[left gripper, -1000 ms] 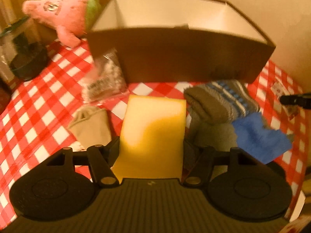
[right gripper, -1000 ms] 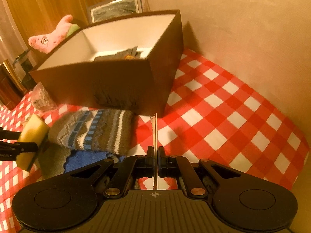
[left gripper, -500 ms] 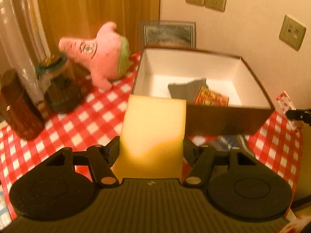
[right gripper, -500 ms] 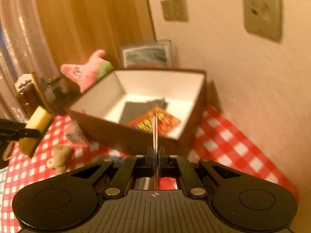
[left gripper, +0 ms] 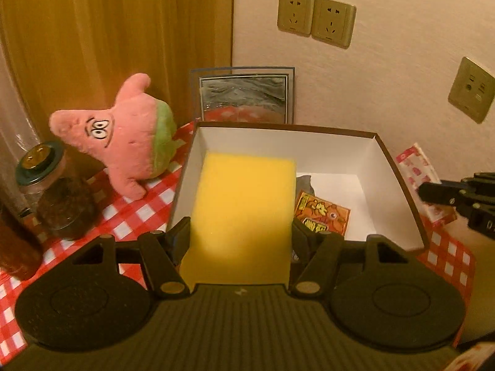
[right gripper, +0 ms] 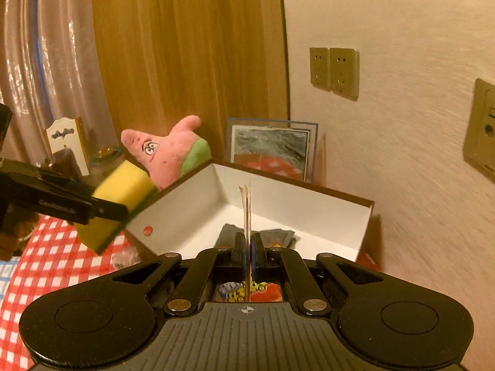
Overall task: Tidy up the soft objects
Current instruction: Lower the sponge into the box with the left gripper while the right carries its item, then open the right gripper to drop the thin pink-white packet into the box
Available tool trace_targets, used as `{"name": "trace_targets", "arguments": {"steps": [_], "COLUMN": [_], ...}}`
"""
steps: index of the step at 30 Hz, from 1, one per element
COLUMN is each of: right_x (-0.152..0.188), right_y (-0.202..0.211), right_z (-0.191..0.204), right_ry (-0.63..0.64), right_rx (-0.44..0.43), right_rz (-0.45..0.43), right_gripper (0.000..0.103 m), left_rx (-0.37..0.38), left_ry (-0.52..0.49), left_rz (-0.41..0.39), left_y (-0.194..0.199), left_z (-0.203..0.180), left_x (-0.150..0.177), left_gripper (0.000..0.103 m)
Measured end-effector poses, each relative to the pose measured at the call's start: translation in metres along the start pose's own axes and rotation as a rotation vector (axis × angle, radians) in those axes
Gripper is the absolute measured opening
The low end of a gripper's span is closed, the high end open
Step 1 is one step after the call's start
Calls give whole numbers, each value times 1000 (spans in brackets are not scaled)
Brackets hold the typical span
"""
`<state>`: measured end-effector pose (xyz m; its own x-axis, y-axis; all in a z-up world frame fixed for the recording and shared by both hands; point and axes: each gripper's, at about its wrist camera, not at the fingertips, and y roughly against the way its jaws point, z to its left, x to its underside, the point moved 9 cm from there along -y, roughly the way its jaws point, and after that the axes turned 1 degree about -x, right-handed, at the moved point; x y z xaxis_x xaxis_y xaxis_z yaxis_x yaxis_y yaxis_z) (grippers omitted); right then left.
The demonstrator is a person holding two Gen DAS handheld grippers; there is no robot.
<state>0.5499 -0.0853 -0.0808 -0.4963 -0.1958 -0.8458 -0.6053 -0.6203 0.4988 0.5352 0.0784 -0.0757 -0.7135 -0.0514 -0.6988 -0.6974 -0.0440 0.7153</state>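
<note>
My left gripper (left gripper: 239,238) is shut on a yellow sponge (left gripper: 244,216) and holds it over the near left edge of the open brown box (left gripper: 399,173). The sponge (right gripper: 120,198) and left gripper (right gripper: 102,211) also show in the right wrist view, at the box's left wall (right gripper: 182,204). My right gripper (right gripper: 247,247) is shut on a thin flat packet (right gripper: 246,213), seen edge-on, above the box. It shows in the left wrist view (left gripper: 433,193) at the box's right side with a white and red packet (left gripper: 417,170). Inside lie a grey cloth (left gripper: 304,182) and an orange packet (left gripper: 323,216).
A pink starfish plush (left gripper: 123,136) sits left of the box on the red checked tablecloth (left gripper: 130,216). A lidded glass jar (left gripper: 52,191) stands further left. A framed picture (left gripper: 244,95) leans on the wall behind the box. Wall sockets (left gripper: 315,18) are above.
Both grippers have risen and moved forward over the box. The socks and cloths on the table in front of the box have dropped out of view.
</note>
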Motion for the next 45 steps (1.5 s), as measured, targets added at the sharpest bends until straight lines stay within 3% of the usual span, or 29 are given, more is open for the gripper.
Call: {"name": "trace_targets", "arguments": {"steps": [23,45], "right_x": [6,6], "right_y": [-74,-82], "right_z": [-58,-70], "right_ry": [-104,-149], "right_rx": [82,96], "right_rz": [105,112], "right_gripper": [3,5], "left_rx": [-45,-40], "left_ry": [-26,-45], "left_rz": [116,100], "left_y": [-96,-86], "left_z": [0,5], "left_x": [-24,-21], "left_gripper": [69,72]}}
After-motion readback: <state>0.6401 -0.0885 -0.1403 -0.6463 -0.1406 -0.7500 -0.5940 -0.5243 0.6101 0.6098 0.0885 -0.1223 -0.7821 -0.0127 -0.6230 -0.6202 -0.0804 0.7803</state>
